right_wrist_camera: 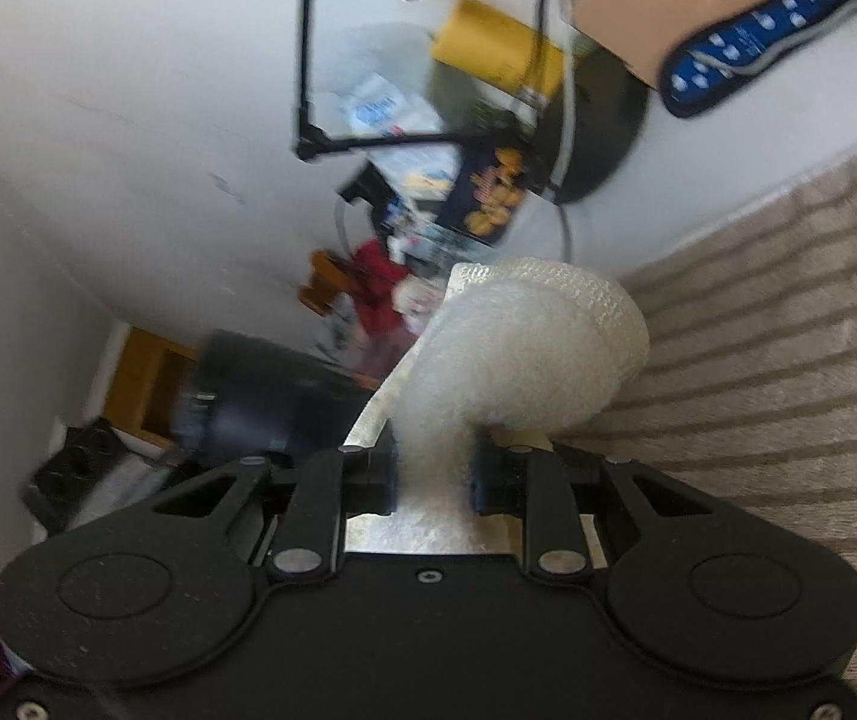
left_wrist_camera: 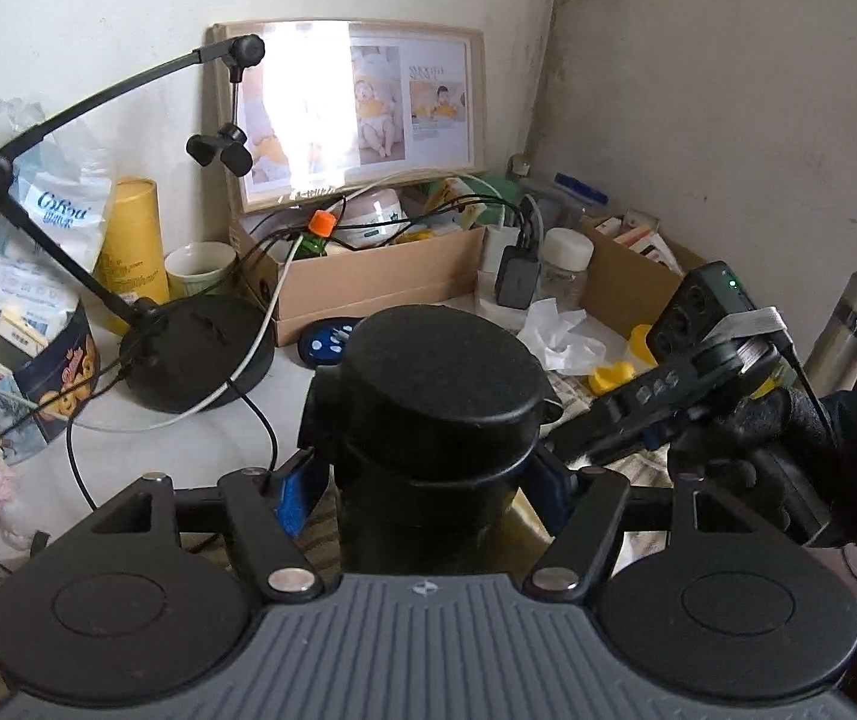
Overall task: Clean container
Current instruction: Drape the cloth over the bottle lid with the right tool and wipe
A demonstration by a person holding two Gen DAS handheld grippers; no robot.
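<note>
Black plastic fills the middle of the left wrist view: the black container (left_wrist_camera: 428,516) stands upright between the fingers of the left tool (left_wrist_camera: 428,480), its lid (left_wrist_camera: 440,378) still on, at the near edge of a cluttered bench (left_wrist_camera: 200,444) and over a striped mat (right_wrist_camera: 776,360). The left tool's blue pads (left_wrist_camera: 299,498) sit just beside the container's wall on either side, at a middling spread, but I cannot tell whether they press on it or only bracket it. The right tool (right_wrist_camera: 434,474) is narrow and clamped on a white scrubbing cloth (right_wrist_camera: 524,348), which bulges forward out of the jaws in a soft fold. In the left wrist view that same tool comes in from the right in a gloved hand (left_wrist_camera: 758,438), its tip close to the container's side. The step in hand looks like bringing cloth to container, one tool steadying while the other readies to wipe; wiping does not appear to have begun. Next, the left tool probably needs a firm hold so the container neither turns nor tips. The cloth's bulging face should then meet the lid or wall squarely. With the lid shut, only the outside is within reach.
</note>
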